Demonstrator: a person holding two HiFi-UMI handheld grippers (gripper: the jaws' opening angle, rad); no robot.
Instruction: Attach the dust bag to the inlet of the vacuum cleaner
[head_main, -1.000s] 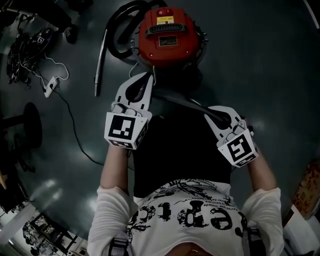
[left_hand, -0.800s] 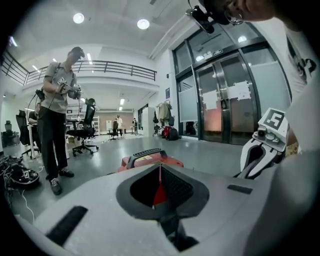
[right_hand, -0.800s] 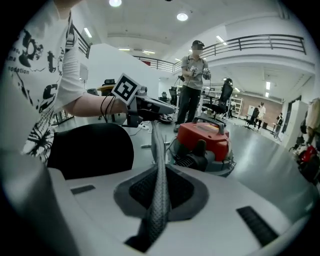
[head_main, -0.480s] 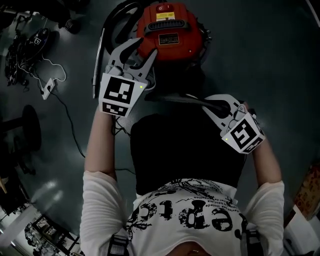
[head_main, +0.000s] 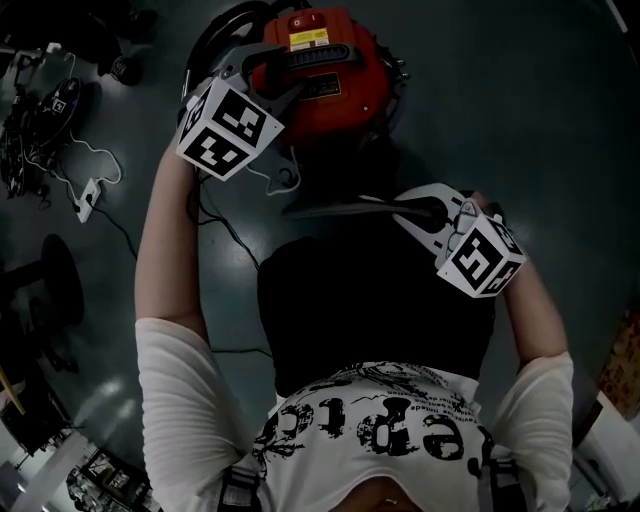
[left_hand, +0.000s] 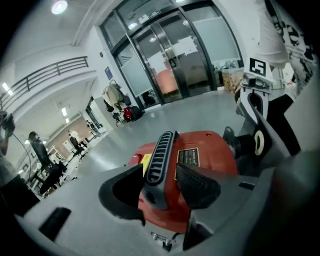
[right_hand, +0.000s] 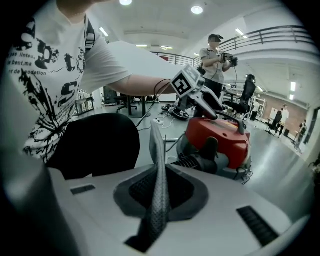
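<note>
A: Where is the black fabric dust bag (head_main: 370, 300)?
B: Before the person, just beside the round red vacuum cleaner (head_main: 340, 75). The right gripper (right_hand: 159, 200) has its fingers closed on the bag's thin grey edge (right_hand: 159, 150).
A: And the left gripper (left_hand: 159, 186)?
B: Its 2 fingers are opening, at both sides of the cleaner's dark ribbed handle (left_hand: 160, 150).

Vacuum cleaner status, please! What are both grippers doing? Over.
Left gripper jaws opening, vacuum cleaner handle between them. Right gripper shut on dust bag edge. Bag not attached yet. No obstacle seen.
</note>
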